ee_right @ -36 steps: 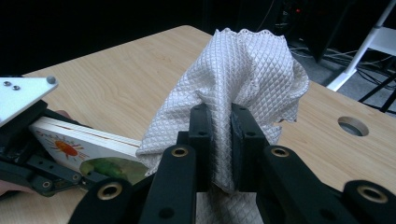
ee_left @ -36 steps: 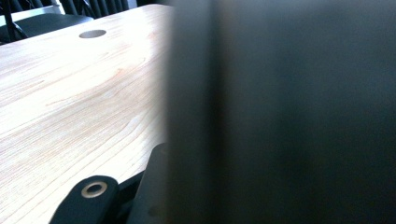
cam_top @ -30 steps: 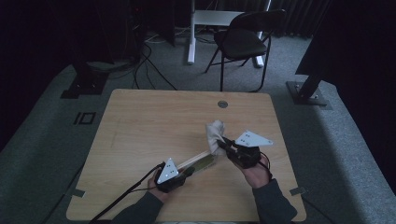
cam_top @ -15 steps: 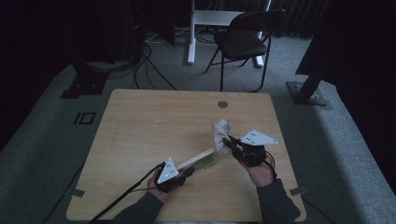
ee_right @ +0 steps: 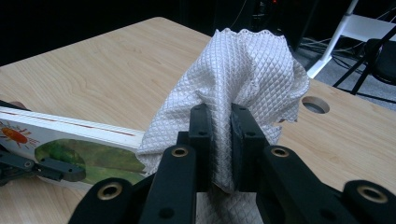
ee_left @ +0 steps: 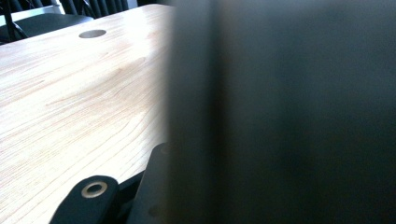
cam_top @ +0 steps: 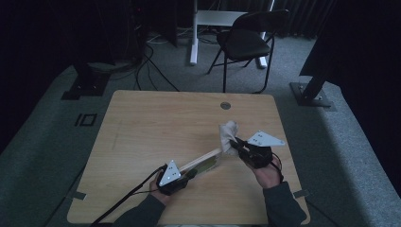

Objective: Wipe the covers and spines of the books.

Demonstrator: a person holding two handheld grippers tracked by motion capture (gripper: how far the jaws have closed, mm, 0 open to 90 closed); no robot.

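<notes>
A long flat picture board (cam_top: 205,159) with a sun and green scene printed on it (ee_right: 70,142) is held just above the wooden table (cam_top: 156,118). My left gripper (cam_top: 190,172) is shut on its near end. In the left gripper view the board (ee_left: 280,116) is a dark blur close to the lens. A white waffle-weave cloth (cam_top: 228,134) bunches at the board's far end. My right gripper (cam_top: 236,144) is shut on the cloth (ee_right: 243,70), its two pads (ee_right: 201,135) pinching a fold of it, with the cloth lying against the board's end.
A round cable hole (cam_top: 225,105) sits near the table's far edge. A black folding chair (cam_top: 246,42) and a white stand (cam_top: 194,38) are behind the table. The left gripper's cable (cam_top: 127,201) trails off the near left edge.
My right gripper has shifted a little to the right with the cloth, along the board's far end. The left gripper and the board have kept still.
</notes>
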